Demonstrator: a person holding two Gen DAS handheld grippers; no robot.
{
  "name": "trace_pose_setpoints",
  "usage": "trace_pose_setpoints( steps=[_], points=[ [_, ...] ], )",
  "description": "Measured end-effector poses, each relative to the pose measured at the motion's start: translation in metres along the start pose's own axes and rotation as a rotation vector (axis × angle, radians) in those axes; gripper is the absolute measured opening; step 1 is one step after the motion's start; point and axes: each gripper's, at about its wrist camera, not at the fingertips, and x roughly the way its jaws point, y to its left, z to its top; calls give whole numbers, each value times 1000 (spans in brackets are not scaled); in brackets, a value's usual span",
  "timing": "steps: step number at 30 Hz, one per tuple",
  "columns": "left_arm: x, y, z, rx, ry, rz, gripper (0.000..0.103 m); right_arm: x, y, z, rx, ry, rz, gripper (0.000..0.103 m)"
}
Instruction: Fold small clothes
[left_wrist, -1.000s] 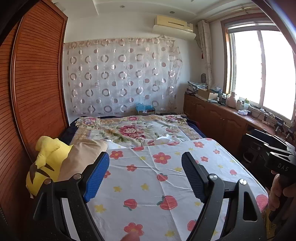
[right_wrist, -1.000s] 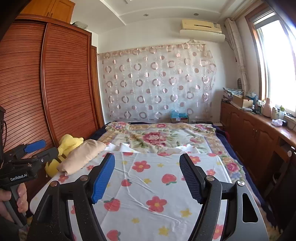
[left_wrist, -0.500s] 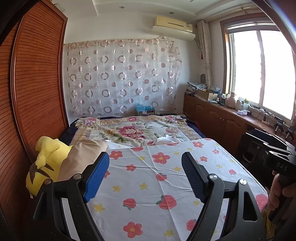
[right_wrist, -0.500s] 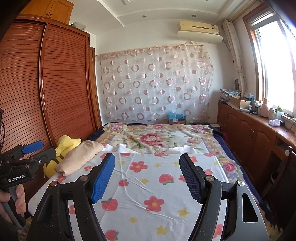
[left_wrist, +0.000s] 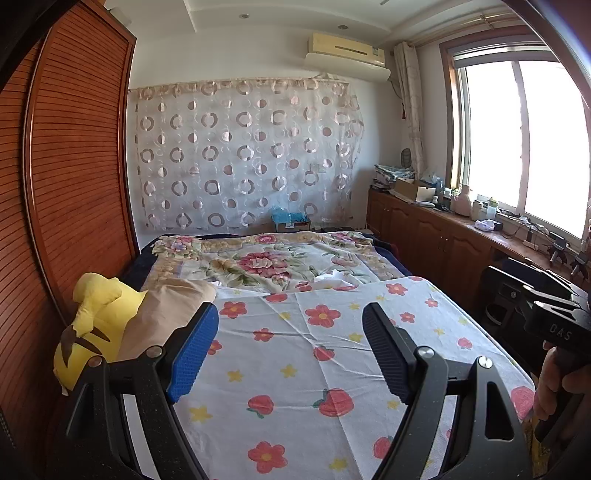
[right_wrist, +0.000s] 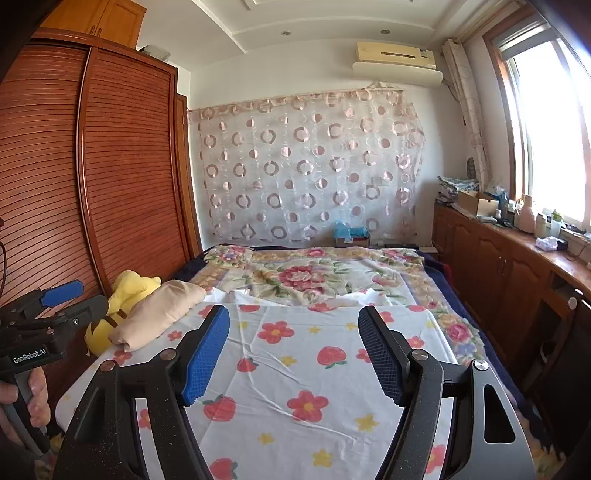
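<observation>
Both grippers' jaws apart, nothing between them: left gripper (left_wrist: 288, 347), right gripper (right_wrist: 293, 345). Both hover over near edge of flower-print sheet (left_wrist: 295, 350), wide bare cloth ahead. Beige folded garment (right_wrist: 159, 314) at sheet's left edge, against yellow plush (right_wrist: 125, 291). Wardrobe (right_wrist: 110, 166) close left.

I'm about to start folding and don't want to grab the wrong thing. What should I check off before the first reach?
1. Left hand-held gripper open, nothing between its pads: ok.
2. Right hand-held gripper open and empty: ok.
3. Small garment found: cannot tell; only a beige folded cloth lies at the bed's left edge.
4. Flower-print sheet flat for folding on: ok, a few creases.
5. Yellow plush toy clear of the beige cloth: not ok, the cloth lies against it.
</observation>
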Motion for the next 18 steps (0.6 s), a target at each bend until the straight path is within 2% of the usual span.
trace_pose_setpoints(
  steps=[18],
  points=[
    [0, 1, -1, 1, -1, 0, 81, 1, -4, 1, -3, -1, 4, 74]
  ],
)
